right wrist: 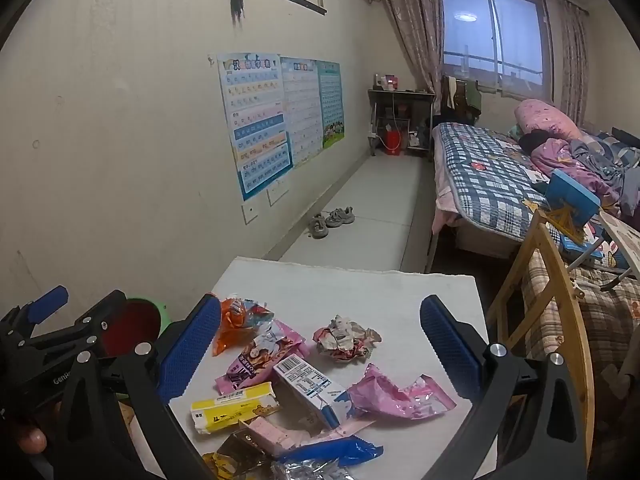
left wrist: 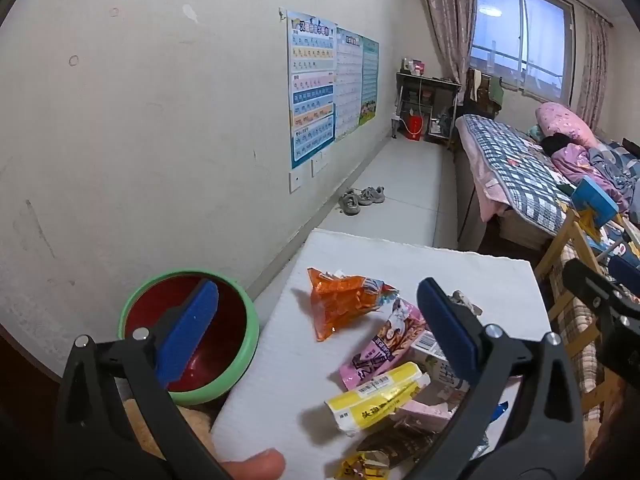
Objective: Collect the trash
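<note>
Several snack wrappers lie on a white table (left wrist: 400,264): an orange wrapper (left wrist: 340,300), a pink snack bag (left wrist: 384,344), a yellow packet (left wrist: 376,396). The right wrist view adds a crumpled wrapper ball (right wrist: 346,338), a small white carton (right wrist: 316,390), a torn pink wrapper (right wrist: 400,396) and a blue wrapper (right wrist: 332,450). A green bin with a red inside (left wrist: 192,336) stands left of the table. My left gripper (left wrist: 320,328) is open and empty above the wrappers. My right gripper (right wrist: 320,340) is open and empty over the pile.
A wall with posters (left wrist: 312,88) runs along the left. Shoes (left wrist: 360,200) lie on the floor beyond the table. A bed (right wrist: 500,176) and a wooden chair frame (right wrist: 548,280) stand to the right. A desk (right wrist: 400,120) stands under the window.
</note>
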A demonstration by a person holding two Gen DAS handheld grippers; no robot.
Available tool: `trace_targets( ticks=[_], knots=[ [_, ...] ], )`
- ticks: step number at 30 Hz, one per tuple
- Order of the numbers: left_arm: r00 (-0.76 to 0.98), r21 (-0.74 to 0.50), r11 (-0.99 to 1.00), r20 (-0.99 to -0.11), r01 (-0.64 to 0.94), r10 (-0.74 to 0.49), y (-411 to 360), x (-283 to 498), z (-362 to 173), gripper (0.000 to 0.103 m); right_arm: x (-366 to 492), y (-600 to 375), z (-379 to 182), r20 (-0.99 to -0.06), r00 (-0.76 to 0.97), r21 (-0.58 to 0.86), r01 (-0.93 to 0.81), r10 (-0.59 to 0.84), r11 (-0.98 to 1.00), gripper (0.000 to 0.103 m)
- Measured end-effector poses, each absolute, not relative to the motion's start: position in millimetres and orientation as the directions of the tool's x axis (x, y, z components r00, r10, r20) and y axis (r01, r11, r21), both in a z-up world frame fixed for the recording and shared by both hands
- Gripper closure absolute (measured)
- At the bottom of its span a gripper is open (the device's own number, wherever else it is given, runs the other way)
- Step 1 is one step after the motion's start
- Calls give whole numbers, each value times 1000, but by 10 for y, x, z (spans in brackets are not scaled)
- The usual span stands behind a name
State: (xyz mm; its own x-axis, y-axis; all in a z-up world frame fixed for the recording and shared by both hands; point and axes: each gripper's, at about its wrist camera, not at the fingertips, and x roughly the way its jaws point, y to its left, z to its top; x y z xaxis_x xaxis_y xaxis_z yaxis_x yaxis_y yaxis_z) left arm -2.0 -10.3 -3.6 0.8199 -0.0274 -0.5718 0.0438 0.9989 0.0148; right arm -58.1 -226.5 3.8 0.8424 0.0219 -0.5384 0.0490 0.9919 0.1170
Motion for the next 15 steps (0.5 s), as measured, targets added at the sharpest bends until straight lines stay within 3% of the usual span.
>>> trace_targets(
  ticks=[15],
  knots=[
    [808, -4, 999, -589, 32, -28, -6, 38, -116, 5, -497, -2117, 2, -558, 829, 96, 22, 35, 995, 7]
  ],
)
